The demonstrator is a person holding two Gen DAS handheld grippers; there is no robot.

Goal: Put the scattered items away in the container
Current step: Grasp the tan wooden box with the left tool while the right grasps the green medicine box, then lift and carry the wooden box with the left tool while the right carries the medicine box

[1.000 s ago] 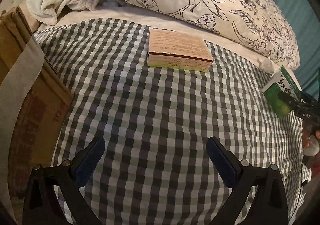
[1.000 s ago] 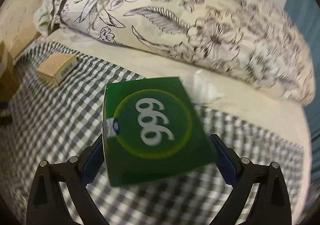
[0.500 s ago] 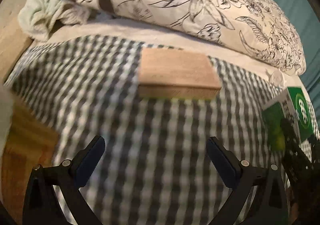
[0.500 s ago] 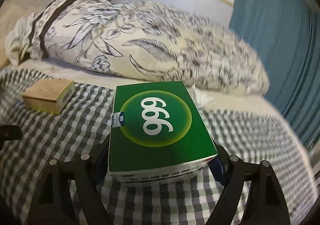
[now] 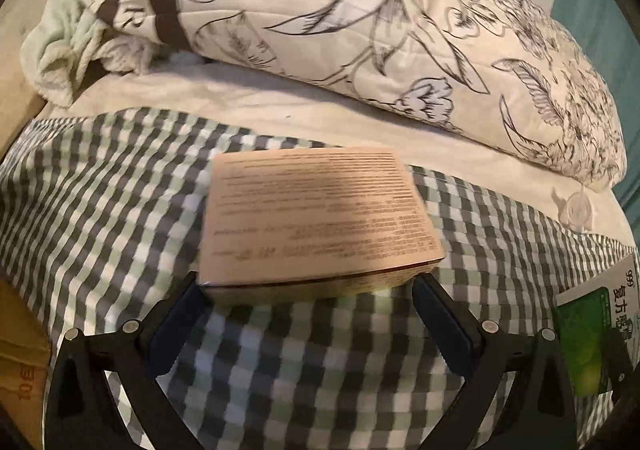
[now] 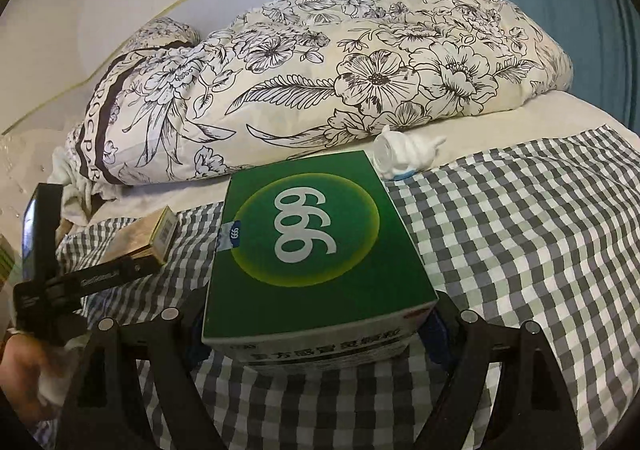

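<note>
- Two boxes: my right gripper [image 6: 312, 334] is clenched on the green 999 box [image 6: 316, 250].
- My left gripper [image 5: 308, 314] is released; the tan box [image 5: 316, 218] lies crosswise just ahead, its ends at both pads.

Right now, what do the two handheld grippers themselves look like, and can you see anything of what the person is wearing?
Both the left gripper and right gripper are black angular frames with silver rivets and dark blue pads. In the right wrist view, the left gripper's black body carries small white lettering, too small to read. No cables or sleeves show.
</note>
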